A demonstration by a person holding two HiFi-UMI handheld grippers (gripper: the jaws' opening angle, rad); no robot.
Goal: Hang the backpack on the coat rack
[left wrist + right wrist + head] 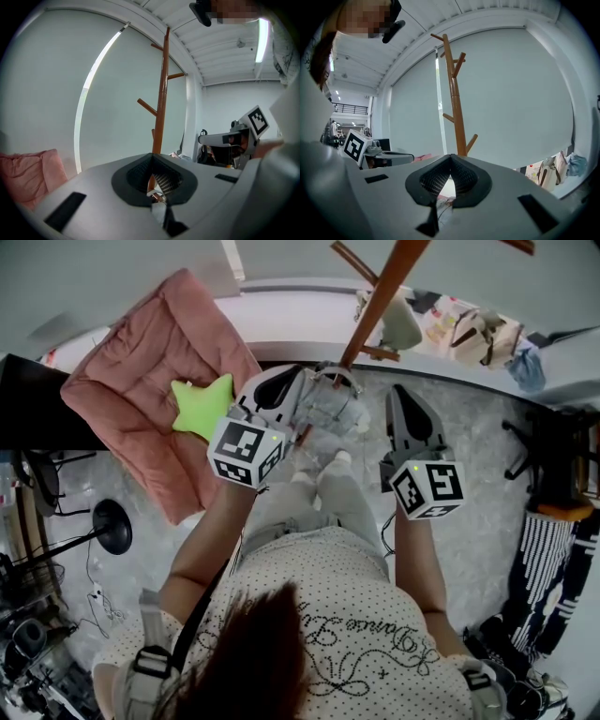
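The brown wooden coat rack (380,296) stands straight ahead, its pole and pegs rising in the left gripper view (162,93) and the right gripper view (454,93). A translucent grey backpack (333,413) hangs in the air between the two grippers, above the person's feet. My left gripper (300,381) is shut, its tips at the backpack's top; a bit of white fabric and dark strap (160,214) shows under the closed jaws (152,161). My right gripper (401,392) is shut too (450,160), just right of the backpack, with nothing clearly clamped.
A pink cushion (131,371) with a green star pillow (202,404) lies on the floor at the left. Bags (473,329) sit by the wall at the back right. A black lamp base (112,526) and cables are at the left, dark gear at the right.
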